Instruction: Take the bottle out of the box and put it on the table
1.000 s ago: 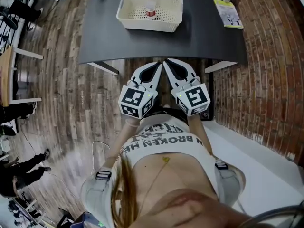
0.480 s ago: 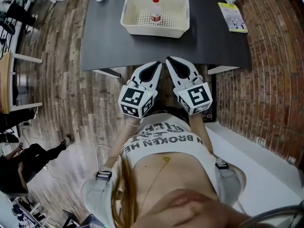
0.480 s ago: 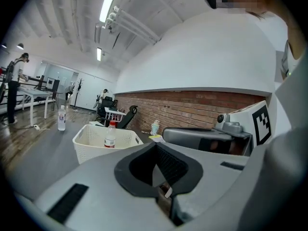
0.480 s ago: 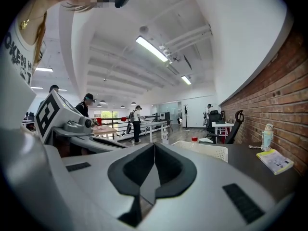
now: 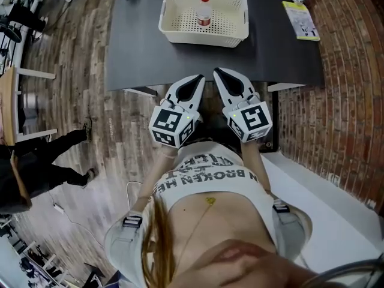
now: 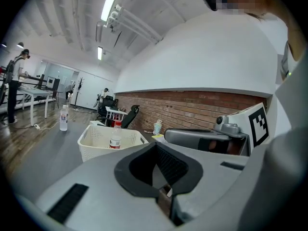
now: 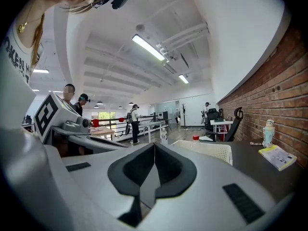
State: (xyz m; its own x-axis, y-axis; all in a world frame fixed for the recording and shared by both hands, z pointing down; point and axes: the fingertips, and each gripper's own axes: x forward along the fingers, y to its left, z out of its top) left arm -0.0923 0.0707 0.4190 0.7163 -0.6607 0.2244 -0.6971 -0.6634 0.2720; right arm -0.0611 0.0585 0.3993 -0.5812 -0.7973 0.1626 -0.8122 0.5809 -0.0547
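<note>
With left tool point(image 5: 200, 78) and right tool point(image 5: 217, 72) pressed together, empty, you needed to spread one and come down over the box point(image 5: 201, 39) onto the bottle point(image 5: 204, 11).

Bright, even indoor light falls from long white fluorescent ceiling tubes point(image 7: 149, 46), leaving little glare on the dark grey matte desk point(image 5: 138, 47). Wide-angle distortion bows the brown wooden plank floor point(image 5: 78, 101) and the red brick wall point(image 5: 348, 101). Both gripper views darken to black at the corners.
</note>
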